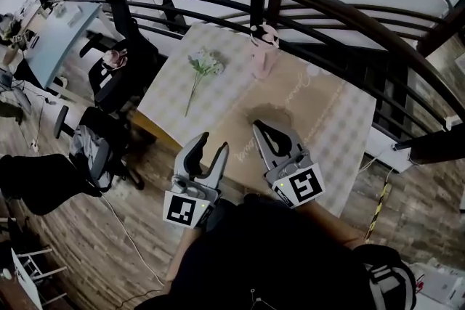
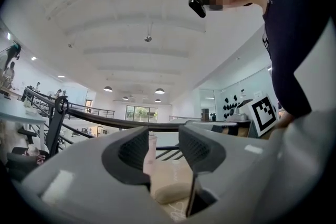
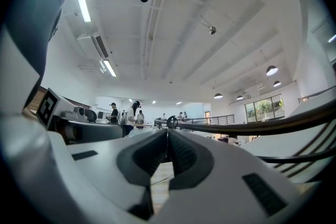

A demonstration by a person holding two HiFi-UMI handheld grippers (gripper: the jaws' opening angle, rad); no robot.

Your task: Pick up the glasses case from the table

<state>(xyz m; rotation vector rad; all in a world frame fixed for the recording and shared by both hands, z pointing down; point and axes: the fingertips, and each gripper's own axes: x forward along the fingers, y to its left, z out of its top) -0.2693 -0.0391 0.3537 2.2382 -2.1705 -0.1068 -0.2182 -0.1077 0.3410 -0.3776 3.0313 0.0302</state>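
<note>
The glasses case (image 1: 272, 112) is a tan, rounded oblong lying on the checked tablecloth (image 1: 218, 102) near the table's middle. In the left gripper view the case (image 2: 170, 191) shows low through the gap between the jaws, some way ahead. My left gripper (image 1: 213, 142) hovers over the table's near edge, left of the case, jaws partly apart with nothing between them (image 2: 164, 136). My right gripper (image 1: 270, 129) sits just in front of the case, and its tips meet with nothing in them (image 3: 168, 136). Both grippers point level toward the table.
A pink bottle (image 1: 263, 51) stands at the far side of the table, and a flower sprig (image 1: 200, 69) lies at the left. A dark curved railing (image 1: 305, 0) runs behind the table. Office chairs (image 1: 116, 69) and a backpack (image 1: 87, 145) stand to the left on the wood floor.
</note>
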